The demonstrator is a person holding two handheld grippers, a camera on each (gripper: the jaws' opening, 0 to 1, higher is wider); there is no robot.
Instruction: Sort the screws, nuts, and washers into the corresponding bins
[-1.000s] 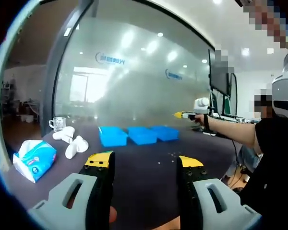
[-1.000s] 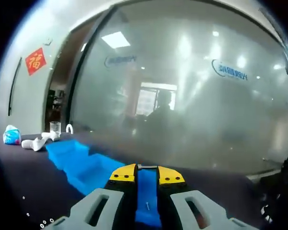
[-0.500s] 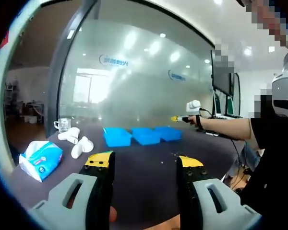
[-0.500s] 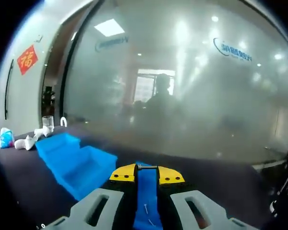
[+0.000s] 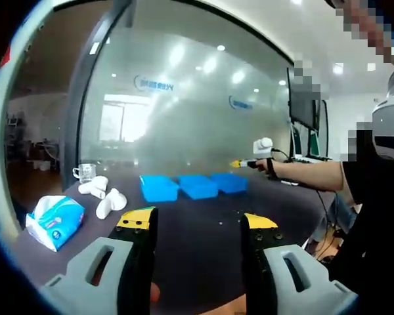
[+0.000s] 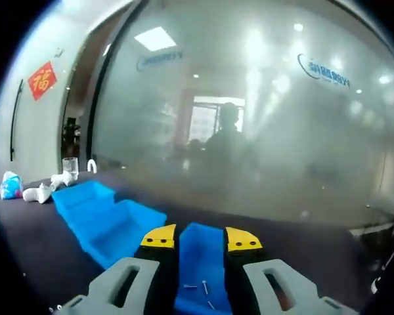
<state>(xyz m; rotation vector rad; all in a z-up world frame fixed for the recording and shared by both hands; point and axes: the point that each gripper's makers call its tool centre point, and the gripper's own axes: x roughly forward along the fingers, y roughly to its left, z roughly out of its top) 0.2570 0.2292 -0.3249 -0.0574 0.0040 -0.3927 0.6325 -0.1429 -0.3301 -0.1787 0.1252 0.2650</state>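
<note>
Three blue bins stand in a row on the dark table: left bin, middle bin, right bin. Small loose hardware lies on the table in front of them. My left gripper is open and holds nothing, well short of the bins. My right gripper, held out on a person's arm, hovers over the right bin. In the right gripper view, my right gripper is open directly above that bin, where a few screws lie. The two other bins stretch away to the left.
A blue tissue pack, white rolled objects and a glass cup sit at the table's left end. A frosted glass wall rises behind the table. A person stands at the right.
My right gripper's jaws have come apart; the small screw pinched between their tips is gone from them, and more screws lie in the bin below. The left view has hardly shifted.
</note>
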